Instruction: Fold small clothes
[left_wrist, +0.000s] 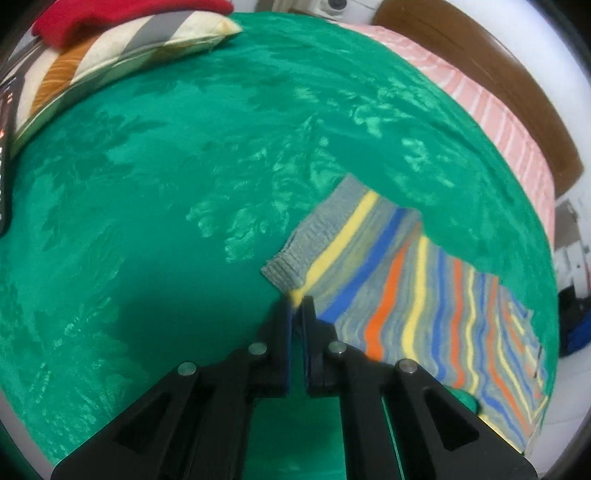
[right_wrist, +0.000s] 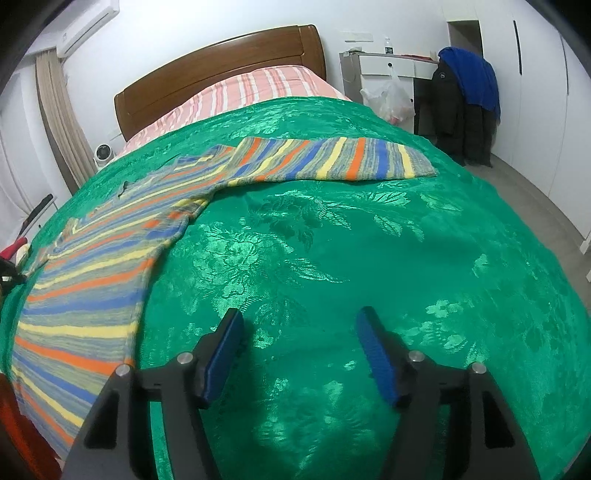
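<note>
A small striped sweater (right_wrist: 96, 280) in grey, blue, orange and yellow lies spread on the green bedspread (right_wrist: 332, 240). In the right wrist view one sleeve (right_wrist: 332, 158) stretches toward the far right. My right gripper (right_wrist: 299, 321) is open and empty over bare bedspread, to the right of the sweater's body. In the left wrist view my left gripper (left_wrist: 297, 301) is shut on the edge of the other sleeve (left_wrist: 332, 243), just behind its grey cuff. The rest of the sweater (left_wrist: 480, 325) runs off to the right.
A striped cushion (left_wrist: 110, 59) with a red cloth (left_wrist: 110, 18) on it lies at the far left of the bed. A wooden headboard (right_wrist: 221, 70) and pink striped sheet (right_wrist: 240, 92) are at the head. A desk (right_wrist: 391, 66) with dark and blue jackets (right_wrist: 465, 99) stands beside the bed.
</note>
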